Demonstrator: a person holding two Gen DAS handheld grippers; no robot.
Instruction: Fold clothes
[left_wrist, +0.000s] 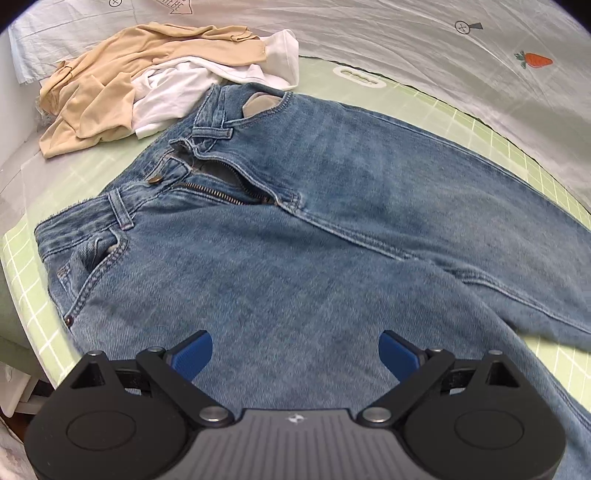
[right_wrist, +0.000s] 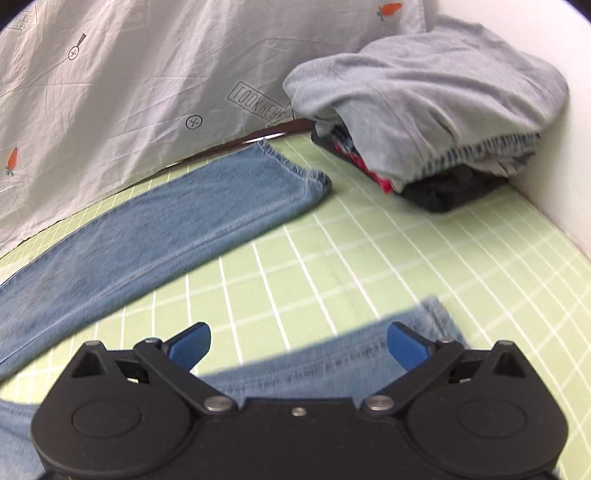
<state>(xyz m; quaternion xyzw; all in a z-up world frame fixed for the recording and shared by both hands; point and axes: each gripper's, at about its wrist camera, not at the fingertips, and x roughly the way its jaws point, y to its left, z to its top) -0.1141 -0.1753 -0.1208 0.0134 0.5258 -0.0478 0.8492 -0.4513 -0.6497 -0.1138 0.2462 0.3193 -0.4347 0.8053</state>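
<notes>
Jeans (left_wrist: 332, 221), flat on the green mat (right_wrist: 369, 251), look heavy, probably stiff denim; both tongs (left_wrist: 295, 354) (right_wrist: 298, 347) gape, empty; grip waistband and hem.

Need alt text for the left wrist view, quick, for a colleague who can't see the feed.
The open left gripper hovers over blue jeans spread front-up on a green grid mat, fly unzipped. Beyond the waistband, a beige garment and a white garment lie crumpled together.
</notes>
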